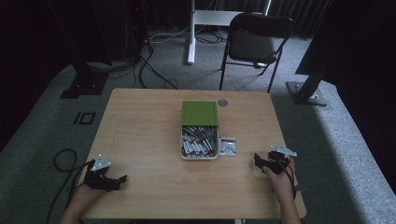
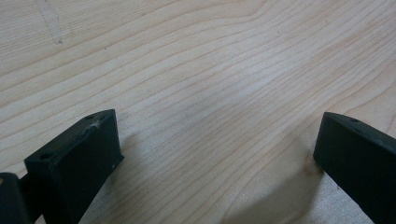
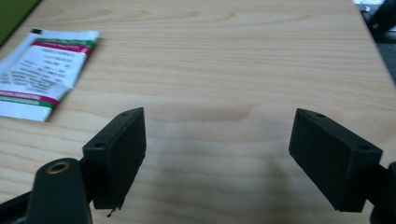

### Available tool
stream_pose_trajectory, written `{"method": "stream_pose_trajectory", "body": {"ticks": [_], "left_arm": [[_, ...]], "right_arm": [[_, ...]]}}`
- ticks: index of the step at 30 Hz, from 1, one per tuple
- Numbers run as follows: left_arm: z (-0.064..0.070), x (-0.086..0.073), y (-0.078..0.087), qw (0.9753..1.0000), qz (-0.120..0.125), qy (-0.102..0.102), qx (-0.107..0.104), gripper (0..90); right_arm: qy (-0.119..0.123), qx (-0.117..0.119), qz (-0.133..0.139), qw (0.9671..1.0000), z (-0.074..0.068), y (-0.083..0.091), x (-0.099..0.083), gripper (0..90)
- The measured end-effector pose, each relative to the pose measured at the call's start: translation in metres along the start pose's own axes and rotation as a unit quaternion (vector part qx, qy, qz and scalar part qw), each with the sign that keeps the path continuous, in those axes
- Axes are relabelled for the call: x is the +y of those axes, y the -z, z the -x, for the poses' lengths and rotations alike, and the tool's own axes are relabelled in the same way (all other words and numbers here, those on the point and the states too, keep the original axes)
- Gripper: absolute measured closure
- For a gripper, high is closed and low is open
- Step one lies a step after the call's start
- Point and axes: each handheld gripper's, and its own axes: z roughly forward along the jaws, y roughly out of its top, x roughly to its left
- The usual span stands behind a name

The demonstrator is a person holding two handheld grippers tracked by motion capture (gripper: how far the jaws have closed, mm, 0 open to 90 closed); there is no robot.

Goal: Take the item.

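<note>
An open box (image 1: 200,142) full of several small packets sits mid-table, its green lid (image 1: 200,113) lying just behind it. One white packet (image 1: 228,146) with green and red print lies to the right of the box, and in the right gripper view that packet (image 3: 39,72) is at upper left. My left gripper (image 1: 119,181) rests near the table's front left corner, open, with bare wood between its jaws (image 2: 219,154). My right gripper (image 1: 258,161) rests near the front right edge, open and empty (image 3: 217,149), a short way right of the packet.
The wooden table (image 1: 144,135) has a small round grey disc (image 1: 222,102) behind the lid. A black folding chair (image 1: 256,42) and a white stand (image 1: 191,32) are on the carpet beyond the table. Cables trail off the left side.
</note>
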Motion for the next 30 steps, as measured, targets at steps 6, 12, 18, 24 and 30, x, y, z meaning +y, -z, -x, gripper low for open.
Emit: {"method": "stream_pose_trajectory", "body": {"ticks": [6, 12, 18, 24, 30], "left_arm": [[0.0, 0.0, 0.0, 1.0, 0.0, 0.0, 0.0, 1.4], [0.0, 0.0, 0.0, 1.0, 0.0, 0.0, 0.0, 1.4], [0.0, 0.0, 0.0, 1.0, 0.001, 0.0, 0.0, 1.4], [0.0, 0.0, 0.0, 1.0, 0.001, 0.0, 0.0, 1.4], [0.0, 0.0, 0.0, 1.0, 0.001, 0.0, 0.0, 1.4]], "right_arm": [[-0.016, -0.016, 0.0, 0.9997, 0.008, 0.009, -0.007, 19.0], [-0.023, -0.027, -0.008, 0.9994, 0.014, 0.015, -0.015, 19.0], [-0.026, -0.031, -0.011, 0.9991, 0.014, 0.018, -0.023, 19.0], [-0.034, -0.036, -0.014, 0.9987, 0.016, 0.021, -0.029, 18.9], [-0.024, -0.037, -0.016, 0.9989, 0.016, 0.027, -0.036, 18.9]]}}
